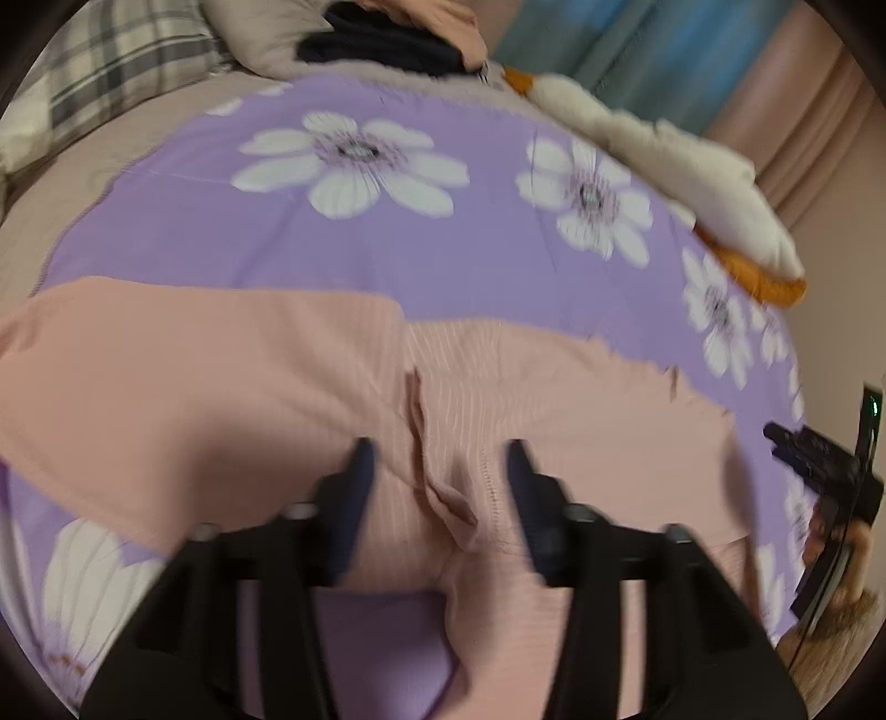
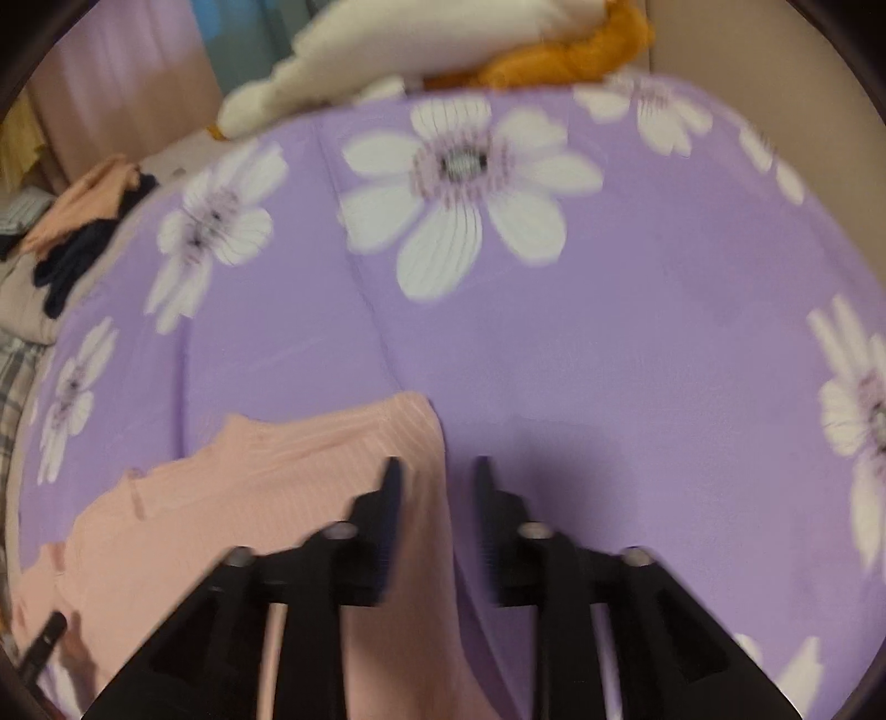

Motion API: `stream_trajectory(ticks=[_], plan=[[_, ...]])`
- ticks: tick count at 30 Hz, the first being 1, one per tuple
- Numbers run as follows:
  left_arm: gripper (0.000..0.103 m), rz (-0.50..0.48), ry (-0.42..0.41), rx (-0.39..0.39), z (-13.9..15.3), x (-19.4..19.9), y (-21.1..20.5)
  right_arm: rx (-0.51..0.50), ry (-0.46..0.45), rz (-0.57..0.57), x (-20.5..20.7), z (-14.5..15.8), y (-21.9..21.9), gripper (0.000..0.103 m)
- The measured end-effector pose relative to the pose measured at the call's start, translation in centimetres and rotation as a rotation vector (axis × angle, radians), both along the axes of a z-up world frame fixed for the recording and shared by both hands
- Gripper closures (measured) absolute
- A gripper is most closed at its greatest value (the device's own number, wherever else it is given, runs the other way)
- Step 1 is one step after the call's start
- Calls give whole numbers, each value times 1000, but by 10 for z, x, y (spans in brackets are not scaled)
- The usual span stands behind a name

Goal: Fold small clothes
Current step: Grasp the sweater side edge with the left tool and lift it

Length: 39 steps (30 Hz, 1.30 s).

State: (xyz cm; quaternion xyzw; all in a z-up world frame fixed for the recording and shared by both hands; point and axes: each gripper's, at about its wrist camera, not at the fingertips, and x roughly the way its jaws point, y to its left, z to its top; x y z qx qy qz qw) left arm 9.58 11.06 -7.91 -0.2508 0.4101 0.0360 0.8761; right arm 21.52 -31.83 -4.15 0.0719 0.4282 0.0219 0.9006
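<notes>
Fingers of the left gripper (image 1: 440, 451): dark, spread apart, nothing pinched between them, poised over a raised crease in the pink ribbed garment (image 1: 232, 387). Fingers of the right gripper (image 2: 437, 468): likewise parted and empty, straddling the garment's right-hand edge, one finger above pink cloth, the other above bare cover; whether the tips touch the fabric cannot be told through the blur. Pink ribbed garment: lying spread on the purple flowered bedcover (image 1: 387, 249), flat for the most part, one lengthwise pucker near its middle, stitched hem visible beside that pucker; in the right wrist view it fills the lower left, its upper corner ending just ahead of the right gripper. Purple flowered bedcover: large white blossoms, covers most of the bed. White and orange plush toy (image 1: 692, 183): at the far edge of the cover, well apart from the garment. Heap of dark and peach clothes (image 1: 387, 39): at the head of the bed, beside a beige pillow (image 1: 260, 33) and a plaid pillow (image 1: 111, 66). Blue-green curtain (image 1: 637, 50): behind the bed. Both views motion-blurred.
</notes>
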Motion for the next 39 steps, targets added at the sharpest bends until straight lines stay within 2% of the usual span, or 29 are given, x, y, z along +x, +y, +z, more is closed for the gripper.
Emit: stream_trajectory(ticks=[1,3,5,6,7,12,20,23,26,30,33,37,39], plan=[[32,11,-16,-30,6,-7,6,24,-24,0,-11,13,-3,42],[22,39,-31,-78,17,-21,17,67,-67,22,-33,34,-5,39],[21,71,-35,-83,24,-34,25,85,-91,33,-50,48,-5,28],[20,92,-37,-72,27,-42,31,102,-107,38,-64,55,-6,18],[19,118,-35,-57,30,-50,36,115,-114,48,-74,59,-7,16],[19,217,-3,-41,24,-78,66,154,-108,88,-112,60,-1,16],[21,361,47,-117,-1,-110,114,118,-122,128,-166,60,14,16],[21,412,52,-137,-9,-116,128,135,-120,145,-178,58,19,16],[28,444,51,-164,-15,-119,141,146,-108,154,-188,55,27,16],[31,474,40,-218,-27,-116,160,107,-109,199,-194,53,48,16],[40,495,43,-257,-37,-112,173,76,-118,211,-196,52,60,16],[52,516,11,-241,-39,-106,186,56,-114,235,-199,47,74,16],[59,539,5,-261,-42,-103,193,55,-100,242,-199,43,79,16]])
